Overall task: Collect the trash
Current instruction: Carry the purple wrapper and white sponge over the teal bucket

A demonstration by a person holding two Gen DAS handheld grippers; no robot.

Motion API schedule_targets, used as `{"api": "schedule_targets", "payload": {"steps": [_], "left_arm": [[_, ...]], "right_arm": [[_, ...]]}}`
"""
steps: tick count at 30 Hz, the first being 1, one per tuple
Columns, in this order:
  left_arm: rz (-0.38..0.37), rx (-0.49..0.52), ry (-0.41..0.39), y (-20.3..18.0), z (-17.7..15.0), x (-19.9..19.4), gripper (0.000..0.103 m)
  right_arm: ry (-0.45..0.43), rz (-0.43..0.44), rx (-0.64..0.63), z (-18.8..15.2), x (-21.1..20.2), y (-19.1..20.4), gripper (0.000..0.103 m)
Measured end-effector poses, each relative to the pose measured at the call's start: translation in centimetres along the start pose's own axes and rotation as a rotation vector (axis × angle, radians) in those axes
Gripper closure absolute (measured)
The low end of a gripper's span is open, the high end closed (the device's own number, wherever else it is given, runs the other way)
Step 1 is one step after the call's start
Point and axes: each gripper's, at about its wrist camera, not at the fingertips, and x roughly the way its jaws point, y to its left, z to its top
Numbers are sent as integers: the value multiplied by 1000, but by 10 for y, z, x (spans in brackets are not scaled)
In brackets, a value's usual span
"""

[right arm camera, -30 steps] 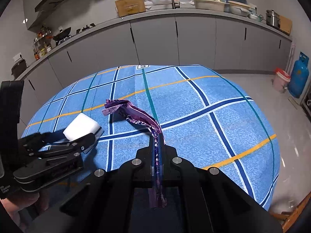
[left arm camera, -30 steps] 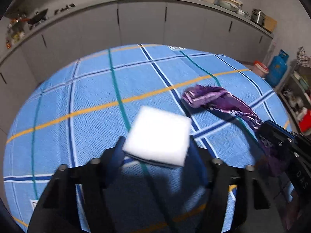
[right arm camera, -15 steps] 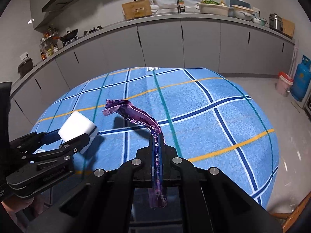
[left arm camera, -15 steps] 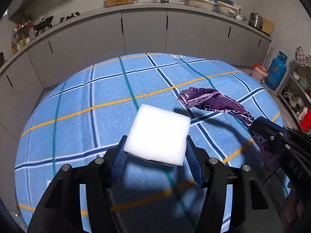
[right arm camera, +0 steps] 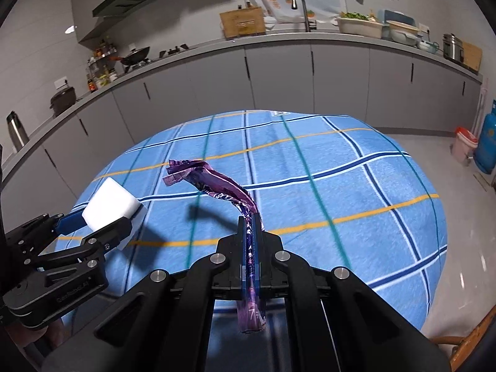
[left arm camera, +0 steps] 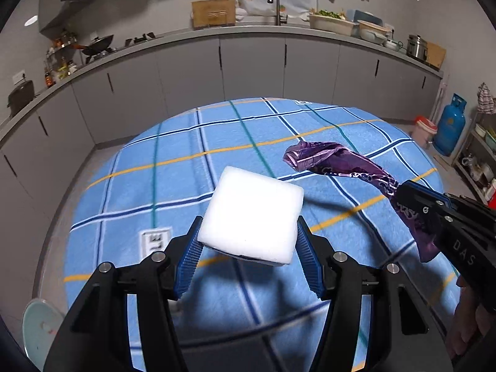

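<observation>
While both grippers hang above the round table covered in a blue plaid cloth (left arm camera: 186,142), each one carries a piece of trash clear of the surface. Left gripper (left arm camera: 248,245): its blue ribbed pads (left arm camera: 189,257) are clamped on the two opposite sides of a white square foam block (left arm camera: 252,214), which sits flat between them, top face up, casting a shadow on the cloth below. In the right wrist view the same block (right arm camera: 108,204) shows at the left, over the table's left edge. Right gripper (right arm camera: 251,232): jaws pressed fully together on a crumpled purple foil wrapper (right arm camera: 214,183), pinched near its lower part; a short tail hangs out behind the pads toward the camera, the longer crinkled end sticks forward and up, off the cloth (its shadow lies on the surface just beneath). From the left wrist view the wrapper (left arm camera: 334,161) juts out from the right gripper toward the table's middle, right of the foam block, not touching it. A white fabric label (left arm camera: 155,238) is sewn on the cloth near the left gripper. Pale round plate-like thing (left arm camera: 40,331) sits low at the left, past the table edge, can't tell what it is. Grey cabinets (right arm camera: 279,74) run along the wall behind the table; a blue gas cylinder (left arm camera: 449,124) stands on the floor at the right.
</observation>
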Motion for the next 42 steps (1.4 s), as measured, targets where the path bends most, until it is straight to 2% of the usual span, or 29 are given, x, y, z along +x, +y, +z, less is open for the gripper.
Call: {"api": "schedule_targets", "payload": {"steps": [13, 31, 42], "left_arm": [[66, -79, -53, 42, -40, -64, 46], [147, -170, -76, 93, -90, -120, 46], [188, -205, -98, 117, -106, -147, 46]], "right_arm": [[-10, 88, -69, -18, -30, 49, 99], [-15, 210, -166, -35, -53, 108, 99], [-25, 262, -216, -39, -63, 139, 99]]}}
